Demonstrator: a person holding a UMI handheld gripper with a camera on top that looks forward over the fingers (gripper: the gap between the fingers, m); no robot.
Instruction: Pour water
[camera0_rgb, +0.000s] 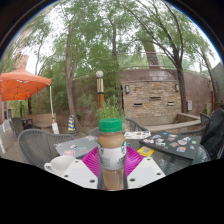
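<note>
Gripper (112, 160) is clamped on a bottle (112, 152): both pink pads (93, 160) press its sides, and it stands upright between the fingers w/ its orange cap (111, 126) up top. Bottle looks lifted clear of the counter (150, 146), though its base is hidden, so can't be sure. Ahead and to the left sits a white cup (60, 161), near the fingers. Beyond to the right, a dark tray (182, 145) w/ small bits on it. Further out: chairs (37, 146), an orange umbrella (22, 85), stone wall, trees.

Step, as I read it: bottle grasped, carry phase, pour not begun. Next move prob. needs swinging left over the cup, then tilting slowly. Cap looks on; that'd have to come off first.
</note>
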